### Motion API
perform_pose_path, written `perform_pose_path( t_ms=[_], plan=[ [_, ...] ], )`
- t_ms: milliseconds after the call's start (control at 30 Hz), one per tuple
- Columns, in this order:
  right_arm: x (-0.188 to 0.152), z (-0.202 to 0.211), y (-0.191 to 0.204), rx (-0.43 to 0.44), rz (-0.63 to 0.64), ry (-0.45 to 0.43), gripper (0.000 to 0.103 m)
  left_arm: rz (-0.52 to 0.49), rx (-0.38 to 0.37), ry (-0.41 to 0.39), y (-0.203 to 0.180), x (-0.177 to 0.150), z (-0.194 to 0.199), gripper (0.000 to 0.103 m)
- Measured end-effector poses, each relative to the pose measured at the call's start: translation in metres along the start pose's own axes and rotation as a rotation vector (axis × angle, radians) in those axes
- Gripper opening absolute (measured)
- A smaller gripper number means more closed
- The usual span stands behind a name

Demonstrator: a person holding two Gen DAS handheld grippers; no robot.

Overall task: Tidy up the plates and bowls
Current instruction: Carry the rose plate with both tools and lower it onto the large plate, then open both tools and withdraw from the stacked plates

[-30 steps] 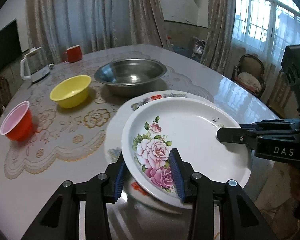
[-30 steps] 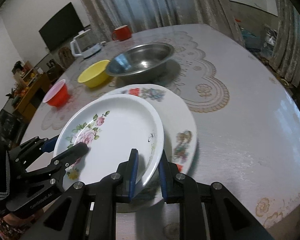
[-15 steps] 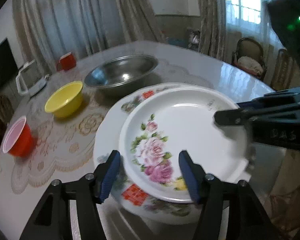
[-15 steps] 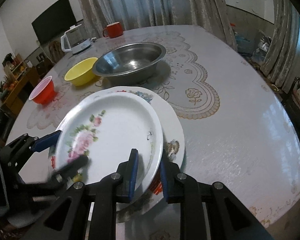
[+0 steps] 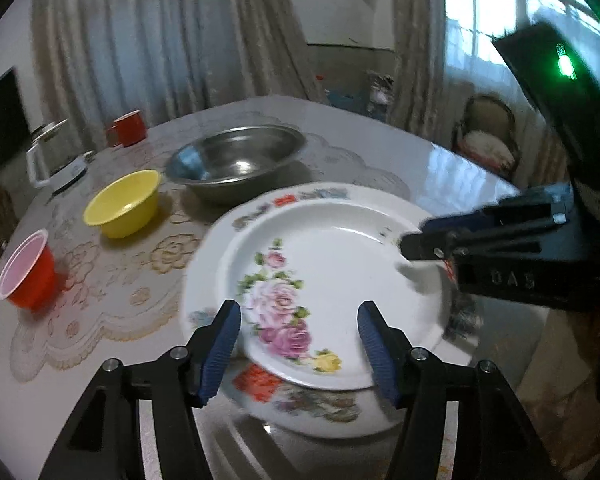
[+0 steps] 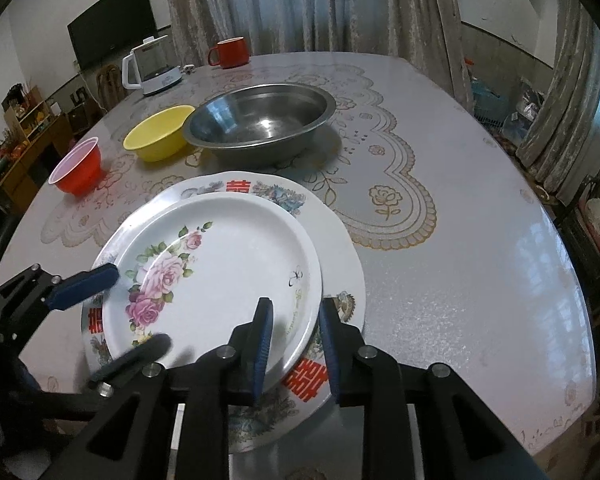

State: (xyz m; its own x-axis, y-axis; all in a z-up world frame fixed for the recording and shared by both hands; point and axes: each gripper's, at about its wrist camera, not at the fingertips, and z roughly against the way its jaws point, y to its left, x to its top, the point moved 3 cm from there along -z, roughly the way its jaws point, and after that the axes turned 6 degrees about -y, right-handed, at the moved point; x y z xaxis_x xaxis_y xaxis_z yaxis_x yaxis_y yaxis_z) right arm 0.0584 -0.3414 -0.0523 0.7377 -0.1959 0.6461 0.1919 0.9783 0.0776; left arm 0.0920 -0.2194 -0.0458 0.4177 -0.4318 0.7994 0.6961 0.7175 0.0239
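On the table (image 6: 480, 260), left to right:
Red cup (image 6: 77, 165): ten o'clock, on the lace mat.
Yellow bowl (image 6: 159, 133): eleven o'clock, beside the steel basin (image 6: 260, 120).
Left gripper (image 5: 300, 346): jaws have just been opening, apart, clear of the rose plate's rim.
Rose plate (image 6: 216, 276): centre, atop the larger plate (image 6: 340, 240).
Right gripper (image 6: 294, 346): five o'clock rim between its jaws, which have eased apart; whether they touch it, I cannot tell.

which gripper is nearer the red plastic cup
Left. The left gripper sits at the near-left edge of the stacked plates, on the red plastic cup's side; the right gripper is at the plates' right edge, farther away.
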Motion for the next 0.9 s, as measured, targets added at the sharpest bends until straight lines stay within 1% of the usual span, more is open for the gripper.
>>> perform_pose_path(
  t_ms=[67,133,200,267,300,333,367,433,467,500,600,700,833,900],
  plan=[
    [0.000,0.000,0.000,0.000,-0.003,-0.003,0.025,0.041,0.020,-0.010,0.009,-0.002,0.005,0.062],
    [-0.001,0.001,0.000,0.000,-0.006,-0.007,0.025,0.103,0.051,-0.016,0.025,-0.003,0.009,0.062],
    [-0.001,0.001,0.000,-0.003,-0.008,-0.012,0.025,0.172,0.060,-0.015,0.040,-0.005,0.010,0.062],
    [-0.002,0.002,0.001,-0.011,-0.003,-0.017,0.025,0.202,0.069,-0.008,0.047,-0.008,0.009,0.060],
    [-0.002,0.002,0.003,-0.016,0.004,-0.019,0.026,0.205,0.075,0.002,0.049,-0.009,0.007,0.058],
    [-0.003,0.002,0.004,-0.019,0.010,-0.021,0.028,0.204,0.070,0.010,0.049,-0.011,0.005,0.051],
    [-0.003,0.003,0.005,-0.017,0.012,-0.021,0.030,0.202,0.059,0.018,0.048,-0.011,0.003,0.048],
    [-0.003,0.003,0.005,-0.004,0.002,-0.019,0.034,0.189,0.040,0.028,0.041,-0.013,0.000,0.048],
    [-0.003,0.003,0.005,-0.002,-0.002,-0.017,0.034,0.176,0.039,0.030,0.036,-0.013,-0.001,0.048],
    [-0.003,0.003,0.005,-0.001,-0.004,-0.015,0.034,0.156,0.059,0.024,0.032,-0.014,-0.001,0.048],
    [-0.003,0.004,0.005,-0.001,-0.011,-0.015,0.034,0.164,0.059,0.025,0.033,-0.013,-0.002,0.049],
    [-0.004,0.004,0.007,-0.012,0.010,-0.018,0.035,0.163,0.056,0.025,0.033,-0.014,-0.001,0.049],
    [-0.004,0.003,0.008,-0.018,0.009,-0.024,0.037,0.147,0.051,0.018,0.028,-0.016,-0.002,0.057],
    [-0.004,0.003,0.008,-0.015,0.005,-0.027,0.038,0.155,0.048,0.011,0.027,-0.018,-0.001,0.057]
  ],
)
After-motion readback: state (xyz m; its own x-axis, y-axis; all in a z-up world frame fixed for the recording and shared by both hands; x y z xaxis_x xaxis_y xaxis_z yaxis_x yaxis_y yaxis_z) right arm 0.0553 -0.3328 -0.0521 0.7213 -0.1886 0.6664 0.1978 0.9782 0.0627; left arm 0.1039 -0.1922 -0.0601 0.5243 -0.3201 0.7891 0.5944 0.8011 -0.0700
